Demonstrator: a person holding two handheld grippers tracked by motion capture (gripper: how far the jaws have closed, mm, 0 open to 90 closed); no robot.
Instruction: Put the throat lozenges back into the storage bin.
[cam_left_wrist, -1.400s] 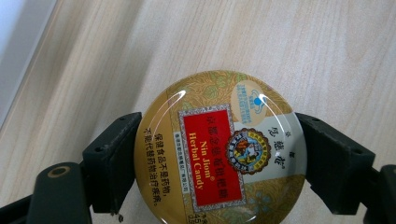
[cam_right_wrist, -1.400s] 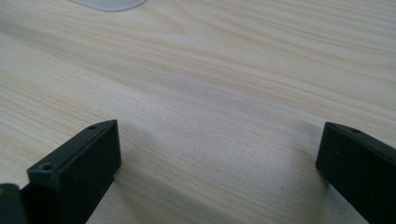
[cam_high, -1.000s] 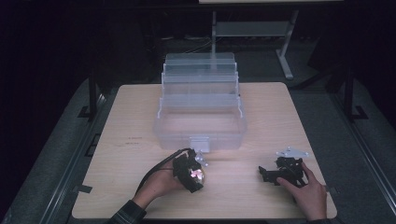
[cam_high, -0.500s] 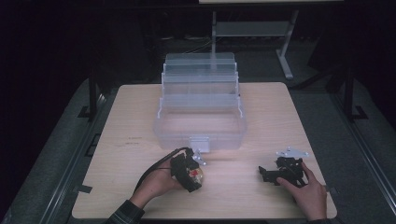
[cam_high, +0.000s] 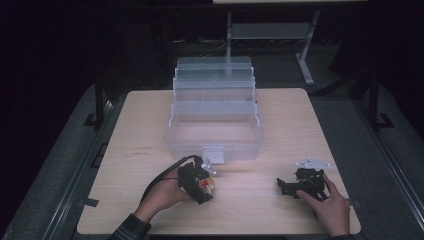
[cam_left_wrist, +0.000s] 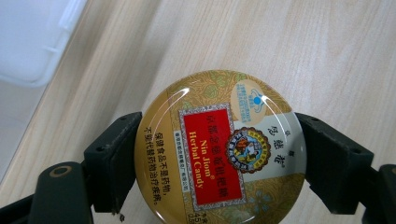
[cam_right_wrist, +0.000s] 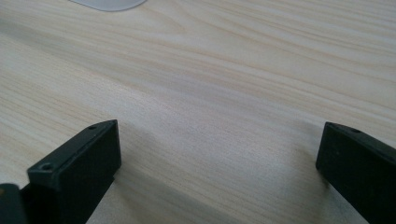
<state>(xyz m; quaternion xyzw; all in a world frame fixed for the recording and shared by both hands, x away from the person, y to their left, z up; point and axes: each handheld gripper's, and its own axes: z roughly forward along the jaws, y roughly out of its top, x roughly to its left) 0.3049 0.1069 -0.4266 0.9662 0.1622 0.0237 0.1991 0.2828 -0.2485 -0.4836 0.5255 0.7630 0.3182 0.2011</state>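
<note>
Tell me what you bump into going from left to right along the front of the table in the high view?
Left gripper squeezing the round candy tin → bare wooden table → right gripper, open, with a hand on it.

The left gripper (cam_high: 200, 181) lay on the wooden table (cam_high: 300, 130), held by the left hand (cam_high: 162, 195), with a round tin (cam_high: 207, 186) at its front. A clear plastic tiered box (cam_high: 214, 117) stood open just beyond it. The right gripper (cam_high: 285, 187) rested near the table's right front, under the right hand (cam_high: 330, 207).
</note>
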